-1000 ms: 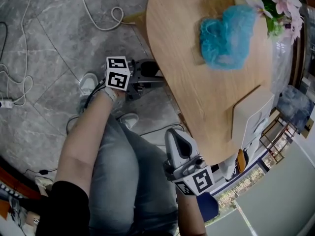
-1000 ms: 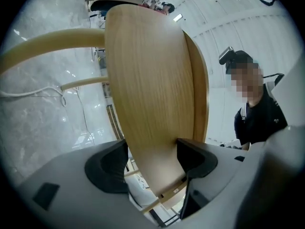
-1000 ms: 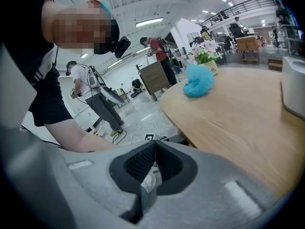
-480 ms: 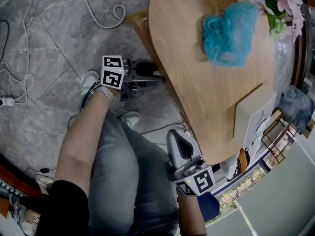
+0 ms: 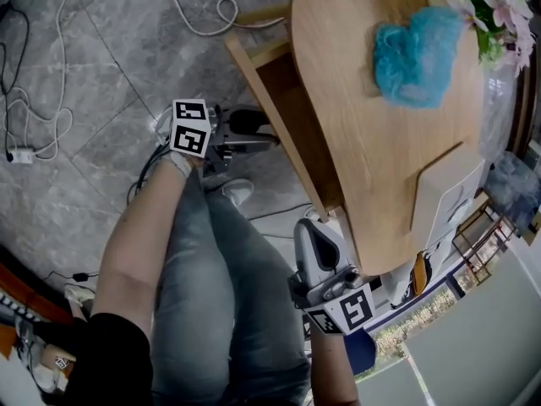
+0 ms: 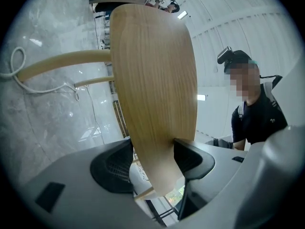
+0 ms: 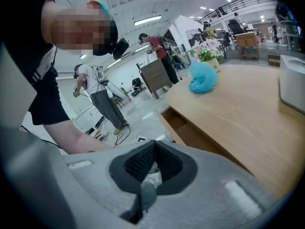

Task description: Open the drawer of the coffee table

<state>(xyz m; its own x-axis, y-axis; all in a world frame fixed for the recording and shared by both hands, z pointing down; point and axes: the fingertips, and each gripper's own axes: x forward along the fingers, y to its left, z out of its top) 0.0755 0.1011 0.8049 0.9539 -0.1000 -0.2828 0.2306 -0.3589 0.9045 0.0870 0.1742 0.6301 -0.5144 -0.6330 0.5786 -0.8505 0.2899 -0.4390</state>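
**Coffee Table Drawer: Partly Open, Left Gripper on the Front Panel**

Progress. The drawer (image 5: pixel 292 112) stood pulled clear of the coffee table (image 5: pixel 372 150) on the person's side, and its bare wooden interior was exposed in the head view. In my judgement the opening was largely done. Whether any travel remained could not be established, since the rear of the drawer lay hidden under the table top.

Tools. The left gripper (image 5: pixel 258 134) was at the drawer front (image 6: pixel 152 80). Its jaws had just been closing with that panel between them, and its own view showed a pad against each face of the board, so it was clamped on the panel. The right gripper (image 5: pixel 313 231) hovered beside the near edge of the table, well apart from the drawer. Its jaws were together and held nothing.

Remaining. Any last pull, then release of the panel.

Surface. The table top was an oval of light wood. It carried a blue fluffy bundle (image 5: pixel 420 53), a bunch of pink flowers (image 5: pixel 494 11) at the far edge, and a white box-shaped item (image 5: pixel 444 197) toward the near end. None of these was near the drawer.

Room. The floor (image 5: pixel 93 83) was grey marbled tile. A loose white cable (image 5: pixel 199 15) ran across it just beyond the drawer, and a power strip (image 5: pixel 21 155) lay further off. The right gripper view showed a large bright hall with strip lights overhead and other people (image 7: pixel 102 97) standing at a distance.
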